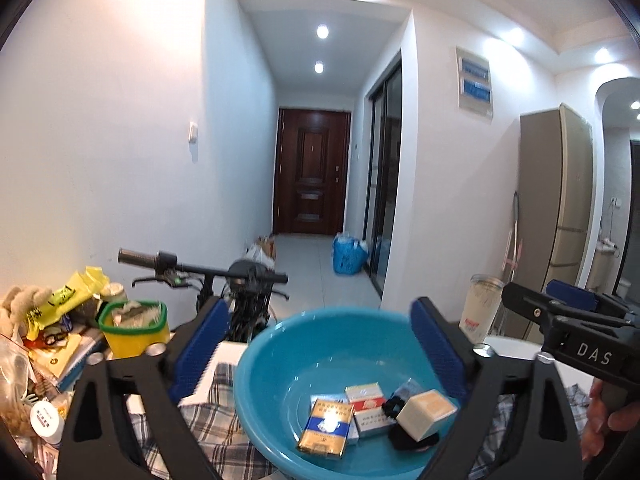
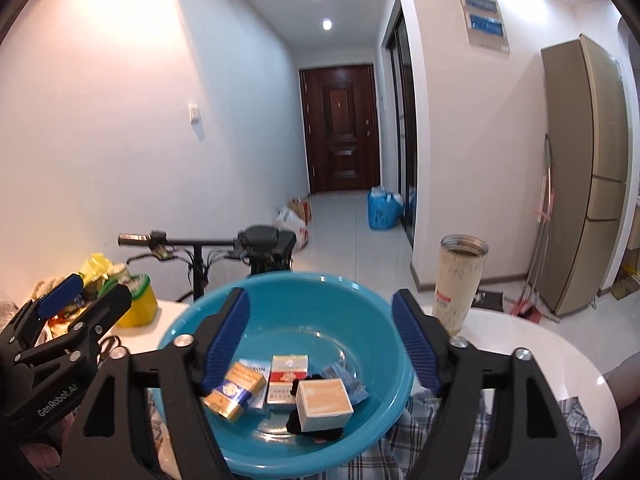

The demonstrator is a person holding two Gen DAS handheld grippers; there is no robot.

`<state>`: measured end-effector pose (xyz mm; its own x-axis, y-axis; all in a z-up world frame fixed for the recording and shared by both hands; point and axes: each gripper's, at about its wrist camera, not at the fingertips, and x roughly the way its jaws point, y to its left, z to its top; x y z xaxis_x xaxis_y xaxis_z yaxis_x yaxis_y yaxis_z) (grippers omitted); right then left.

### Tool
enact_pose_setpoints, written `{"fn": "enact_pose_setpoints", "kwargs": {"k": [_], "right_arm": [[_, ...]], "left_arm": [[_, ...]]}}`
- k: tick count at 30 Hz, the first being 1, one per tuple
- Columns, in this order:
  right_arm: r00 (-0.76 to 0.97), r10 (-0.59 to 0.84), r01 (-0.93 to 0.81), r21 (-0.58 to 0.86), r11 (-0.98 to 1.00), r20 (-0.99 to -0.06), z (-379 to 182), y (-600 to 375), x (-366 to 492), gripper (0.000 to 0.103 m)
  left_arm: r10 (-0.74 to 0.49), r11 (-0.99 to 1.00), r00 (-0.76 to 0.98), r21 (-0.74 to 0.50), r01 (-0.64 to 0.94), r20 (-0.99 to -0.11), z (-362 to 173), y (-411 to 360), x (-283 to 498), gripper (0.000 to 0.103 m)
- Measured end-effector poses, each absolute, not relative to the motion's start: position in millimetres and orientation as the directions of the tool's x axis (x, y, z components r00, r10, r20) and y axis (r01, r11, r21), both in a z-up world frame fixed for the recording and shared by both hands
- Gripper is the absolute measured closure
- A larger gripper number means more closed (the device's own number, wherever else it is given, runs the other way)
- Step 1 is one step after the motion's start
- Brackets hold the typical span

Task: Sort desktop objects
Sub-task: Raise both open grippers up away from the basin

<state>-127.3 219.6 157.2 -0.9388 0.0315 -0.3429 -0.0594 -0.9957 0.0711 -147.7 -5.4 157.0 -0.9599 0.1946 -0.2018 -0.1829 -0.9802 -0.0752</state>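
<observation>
We are holding both grippers, left gripper (image 1: pixel 320 348) and right gripper (image 2: pixel 320 340), spread and empty above the blue basin (image 2: pixel 376 300), judging its light, stiff cigarette boxes (image 2: pixel 236 394) easiest to pinch across their flat faces.

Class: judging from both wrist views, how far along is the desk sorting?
Done: several small boxes and a cream cube lie in the blue basin. In hand: nothing; the left gripper and right gripper are both open and empty above the basin. Left: the clutter pile on the left and the tall cup.
</observation>
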Motion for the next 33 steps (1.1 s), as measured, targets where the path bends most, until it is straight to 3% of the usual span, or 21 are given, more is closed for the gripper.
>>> {"fn": "enact_pose_setpoints", "kwargs": {"k": [4, 9, 11, 16, 18, 23, 33], "right_arm": [[-0.957, 0.043, -0.064, 0.066, -0.996, -0.285, 172, 217, -110, 0.019], [-0.974, 0.057, -0.070, 0.050, -0.996, -0.219, 188, 211, -91, 0.017], [-0.981, 0.053, -0.065, 0.058, -0.996, -0.187, 194, 209, -82, 0.009], [-0.993, 0.051, -0.057, 0.059, -0.997, -0.104, 210, 200, -55, 0.008], [-0.996, 0.053, -0.057, 0.060, -0.997, -0.072, 215, 198, -45, 0.000], [-0.999, 0.042, -0.042, 0.054, -0.998, 0.002, 225, 190, -24, 0.000], [-0.994, 0.047, -0.041, 0.064, -0.997, 0.094, 234, 181, 3, 0.000]], "left_arm": [[0.200, -0.979, -0.972, -0.059, -0.194, -0.124, 177, -10, -121, 0.000], [0.185, -0.982, -0.982, -0.047, -0.183, -0.028, 197, -17, -88, 0.000], [0.186, -0.981, -0.983, -0.056, -0.186, 0.000, 205, -22, -77, 0.000], [0.175, -0.981, -0.984, -0.078, -0.177, 0.030, 219, -32, -55, 0.000], [0.177, -0.980, -0.983, -0.090, -0.180, 0.040, 223, -34, -49, 0.000], [0.185, -0.979, -0.982, -0.082, -0.186, 0.022, 232, -34, -33, 0.000], [0.180, -0.980, -0.980, -0.072, -0.187, 0.088, 241, -31, -5, 0.000]]}}
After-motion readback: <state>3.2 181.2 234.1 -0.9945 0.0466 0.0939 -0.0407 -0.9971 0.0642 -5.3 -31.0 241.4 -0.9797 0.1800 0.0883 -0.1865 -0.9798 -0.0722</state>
